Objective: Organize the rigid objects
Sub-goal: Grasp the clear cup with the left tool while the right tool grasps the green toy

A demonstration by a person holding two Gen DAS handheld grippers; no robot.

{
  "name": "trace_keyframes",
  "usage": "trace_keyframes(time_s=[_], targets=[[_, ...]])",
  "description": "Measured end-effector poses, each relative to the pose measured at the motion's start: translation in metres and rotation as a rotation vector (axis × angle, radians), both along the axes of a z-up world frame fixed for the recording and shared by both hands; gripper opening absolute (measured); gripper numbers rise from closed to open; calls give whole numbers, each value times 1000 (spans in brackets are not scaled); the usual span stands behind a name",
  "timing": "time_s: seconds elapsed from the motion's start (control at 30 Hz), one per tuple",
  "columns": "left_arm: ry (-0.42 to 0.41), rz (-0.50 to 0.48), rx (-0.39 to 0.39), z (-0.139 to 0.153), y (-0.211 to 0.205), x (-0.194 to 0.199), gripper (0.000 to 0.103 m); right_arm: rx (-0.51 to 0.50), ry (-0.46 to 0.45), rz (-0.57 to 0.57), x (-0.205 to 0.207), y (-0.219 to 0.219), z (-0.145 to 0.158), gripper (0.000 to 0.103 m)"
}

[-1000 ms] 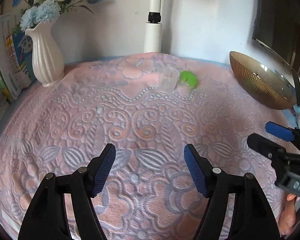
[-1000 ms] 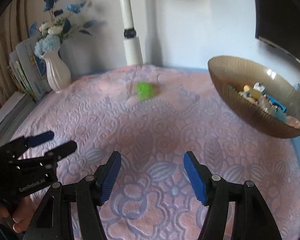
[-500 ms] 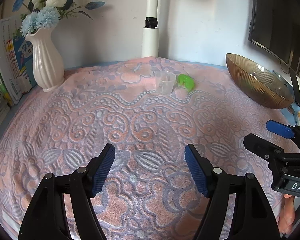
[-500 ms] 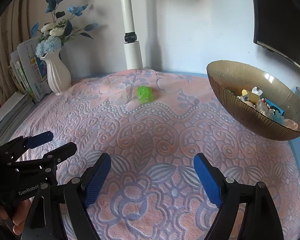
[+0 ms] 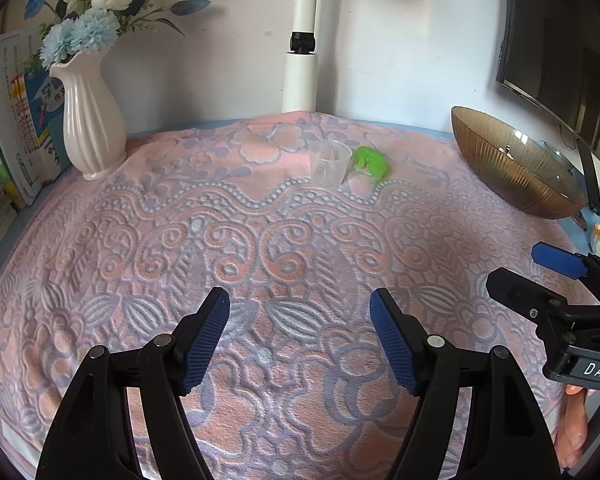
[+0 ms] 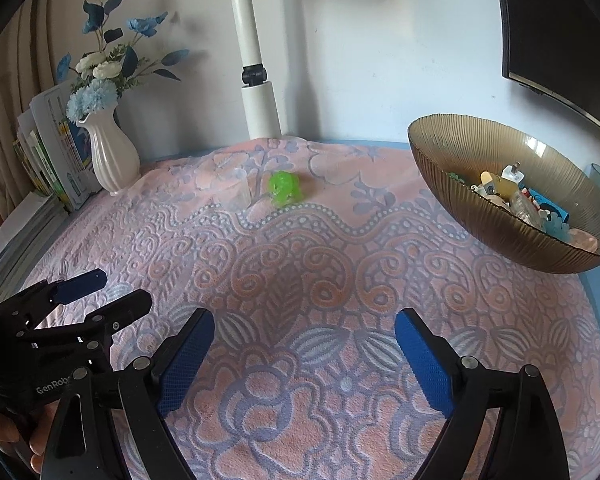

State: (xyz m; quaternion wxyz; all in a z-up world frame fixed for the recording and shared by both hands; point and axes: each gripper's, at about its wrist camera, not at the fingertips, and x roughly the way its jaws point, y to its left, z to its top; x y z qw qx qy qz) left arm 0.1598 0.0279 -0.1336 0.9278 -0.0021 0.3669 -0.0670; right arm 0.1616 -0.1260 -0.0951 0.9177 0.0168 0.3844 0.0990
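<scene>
- Left gripper (image 5: 300, 322): nearest the camera, low over the patterned cloth (image 5: 260, 240). Its blue pads stand well apart with nothing between them. The spread matches that of a second ago.
- Right gripper (image 6: 304, 344): also near, over the front of the cloth, empty. Its pads are spread wide, and wider than a second ago, when they stood noticeably closer together. Judgement: the opening is preparation for a pick, not a release, since nothing lies below it.
- Both views have lifted and steadied over the last second; the blur on the far objects has gone. Judgement: the approach phase has begun but no object is yet within reach.
- Mid-cloth: bare of objects between the grippers and the far edge.
- Far cloth: a clear plastic cup (image 5: 331, 162) stands upright, and a green toy (image 6: 284, 189) lies just beside it, on the bowl side. Whether the two touch cannot be told. Neither has moved.
- Far right: the ribbed amber bowl (image 6: 440, 160) at the cloth's edge already holds several small items. Judgement: it is the likely destination, with the toy and cup outstanding.
- Rear: a white vase (image 5: 90, 124) with flowers, books behind it, and a white pole (image 5: 300, 80) against the wall.
</scene>
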Motion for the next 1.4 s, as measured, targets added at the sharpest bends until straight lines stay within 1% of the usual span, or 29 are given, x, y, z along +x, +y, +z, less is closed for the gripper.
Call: trace_keyframes(time_s=[0.1,0.17,0.2,0.27,0.3,0.37,0.4,0.43,0.5,0.57,0.6,0.63,0.7,0.77,0.83,0.9,0.97,1.0,1.03,1.07,1.1,1.2,1.27,1.3,1.4], targets=[[32,-2,12,-1,0,3,71,-2,31,-12,2,-2,0,91],[85,-44,3,1,1,10,71,43,68,0,6,-7,5,91],[101,-70,-9,7,3,14,71,62,84,13,9,-9,9,91],[75,-95,-8,23,3,21,71,45,100,33,22,-7,22,91],[43,-108,9,35,2,27,71,21,98,35,31,-5,29,89],[-9,-144,54,50,-3,45,71,7,104,62,52,3,38,78],[-21,-167,74,53,-6,55,71,4,105,82,66,8,40,66],[-27,-194,85,52,-9,67,71,-8,98,91,76,13,40,60],[-23,-225,94,45,-12,90,70,-32,81,104,100,24,36,55],[9,-256,82,33,-15,118,62,-26,94,115,121,29,25,48],[19,-264,75,29,-15,126,62,-27,111,115,134,31,17,44],[32,-276,61,23,-15,138,62,-24,122,116,142,32,12,42],[42,-299,45,15,-18,151,60,-2,143,121,161,32,-1,41],[44,-317,37,10,-19,156,60,5,158,123,174,32,-9,41],[46,-328,12,6,-17,160,60,31,175,136,182,30,-16,41],[62,-328,-14,1,-15,164,59,52,171,154,186,30,-20,41],[82,-340,-36,-3,-14,166,49,47,170,159,188,33,-22,41],[80,-344,-38,-3,-15,166,45,35,163,162,187,35,-21,38],[77,-362,-38,-3,-18,164,35,27,155,168,186,37,-21,34],[71,-373,-30,-3,-20,162,33,15,144,181,183,41,-20,31],[57,-369,-17,-2,-20,161,33,-17,125,175,180,45,-18,30],[29,-354,-20,0,-18,158,33,-27,95,163,175,45,-15,30],[22,-327,-19,3,-12,152,33,-16,78,149,170,40,-11,30],[29,-312,-15,4,-9,149,33,-6,81,143,167,36,-10,30],[36,-308,-45,12,-2,123,33,47,120,138,146,20,-4,30]])
